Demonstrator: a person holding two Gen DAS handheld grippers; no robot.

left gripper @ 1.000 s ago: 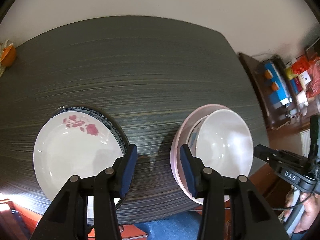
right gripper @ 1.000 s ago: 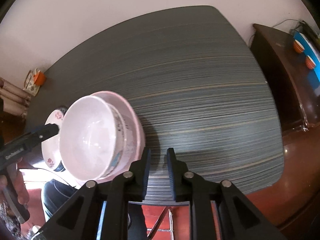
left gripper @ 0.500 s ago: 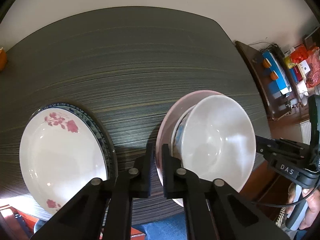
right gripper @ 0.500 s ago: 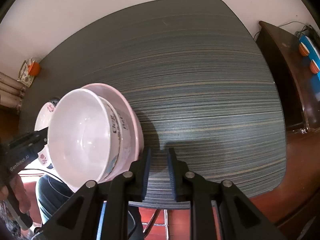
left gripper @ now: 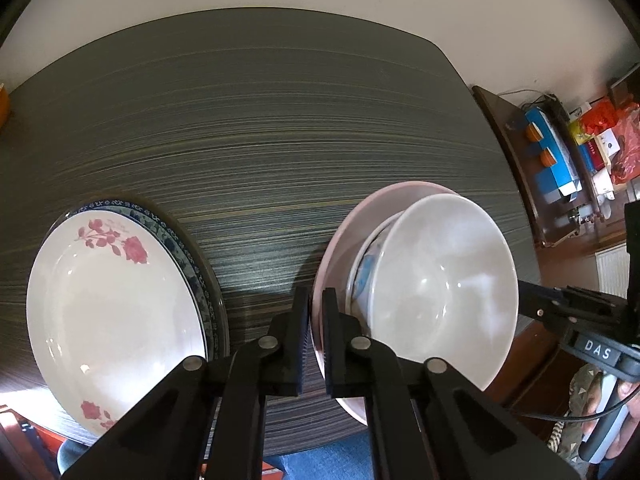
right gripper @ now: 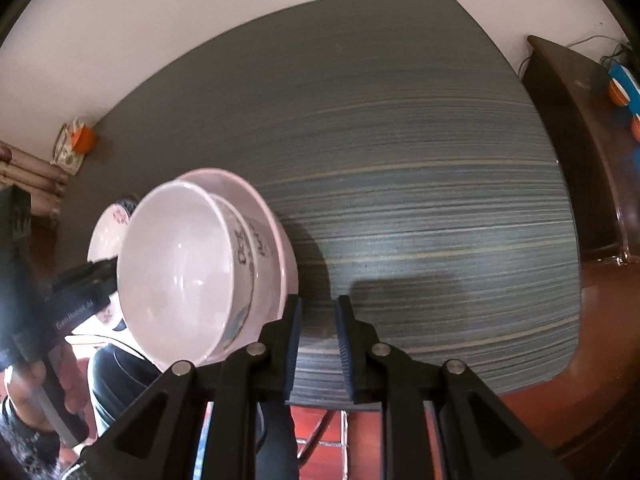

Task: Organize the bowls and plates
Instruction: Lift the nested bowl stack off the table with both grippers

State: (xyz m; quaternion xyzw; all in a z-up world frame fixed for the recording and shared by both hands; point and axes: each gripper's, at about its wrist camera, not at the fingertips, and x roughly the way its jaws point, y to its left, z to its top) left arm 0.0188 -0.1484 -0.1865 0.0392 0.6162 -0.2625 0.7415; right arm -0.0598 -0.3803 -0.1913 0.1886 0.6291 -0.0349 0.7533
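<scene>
Gripping the near rim of the pink plate (left gripper: 340,240), the left gripper (left gripper: 316,320) has its jaws drawn together on that thin edge, and the plate carries a stack of bowls (left gripper: 440,292) that looks tilted toward the person rather than sitting flat. The right gripper (right gripper: 318,332) hangs just beside the stack over the bare table (right gripper: 420,160), its jaws a little apart with nothing between them.

Risk: the hold is a pinch on one side of a loaded plate. If the plate is raised or swung from that single edge, the weight of the bowls may lever it down, so that the rim slips from the pads or the top bowl (right gripper: 180,280) slides off. Glazed ware of this kind is probably slick and would break on the floor.

Edges: the stack stands at the near edge of the table and appears to overhang it, with the person's lap below. The rose plate (left gripper: 116,312), resting on a blue-rimmed plate (left gripper: 192,256), also lies close to that edge, near the pink plate but apart from it.

Open room: the whole far half of the table is bare, so moving the stack away from the person is the safer course. A dark cabinet (right gripper: 580,120) stands past the right end.
</scene>
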